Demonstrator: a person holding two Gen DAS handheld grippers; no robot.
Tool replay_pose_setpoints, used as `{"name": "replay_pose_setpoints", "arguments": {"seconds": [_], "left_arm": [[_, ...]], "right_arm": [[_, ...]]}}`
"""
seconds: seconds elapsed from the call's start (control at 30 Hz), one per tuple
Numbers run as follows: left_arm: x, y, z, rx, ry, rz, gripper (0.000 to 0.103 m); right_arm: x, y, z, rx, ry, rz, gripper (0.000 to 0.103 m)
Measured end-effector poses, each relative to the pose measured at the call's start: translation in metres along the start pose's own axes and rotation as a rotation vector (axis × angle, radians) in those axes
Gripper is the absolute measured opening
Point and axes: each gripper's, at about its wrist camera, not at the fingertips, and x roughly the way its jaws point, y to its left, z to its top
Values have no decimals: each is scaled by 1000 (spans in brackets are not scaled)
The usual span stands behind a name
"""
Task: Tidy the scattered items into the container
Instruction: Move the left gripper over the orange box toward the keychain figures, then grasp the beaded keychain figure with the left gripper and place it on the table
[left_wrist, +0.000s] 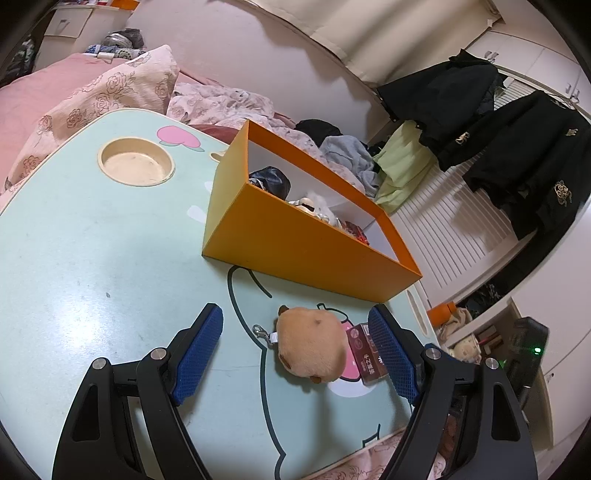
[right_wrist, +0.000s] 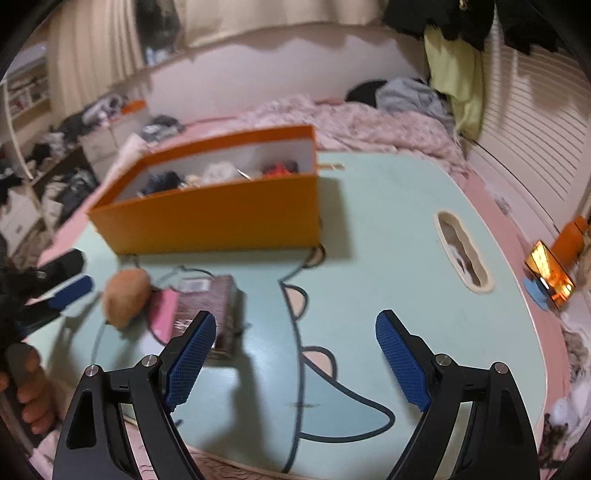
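Left gripper (left_wrist: 295, 343) wide open around capybara plush keychain (left_wrist: 314, 341) on table (left_wrist: 92, 258). Right gripper (right_wrist: 295, 354) wide open, empty, beside small box (right_wrist: 212, 306); orange box (right_wrist: 221, 218) behind.

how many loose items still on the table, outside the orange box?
2. A tan plush toy lies between the open left tongs; a small packaged box sits right beside it. The orange box could be hiding more behind it.
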Motion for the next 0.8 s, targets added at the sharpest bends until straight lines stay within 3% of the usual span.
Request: {"name": "replay_pose_setpoints", "arguments": {"seconds": [0.13,0.23,0.33,0.43,0.57,0.67,0.8], "left_arm": [[-2,0,1,1,-10,6,81],[-17,-8,10,20,-84,16,81],[-29,-32,26,122,-133,46,81],[-28,-62,49,237,-119,103,81],[5,-88,89,303,24,165,79],[45,-100,107,373,145,265,64],[100,-96,102,425,337,375,42]], "right_arm": [[5,-5,0,19,23,-25,90],[10,-13,-1,51,46,7,100],[12,-24,-3,99,60,46,103],[5,-24,-5,106,31,94,101],[-12,-26,-5,118,-63,133,98],[-14,-23,-3,114,-72,134,98],[-12,-26,-1,119,-55,145,98]]}}
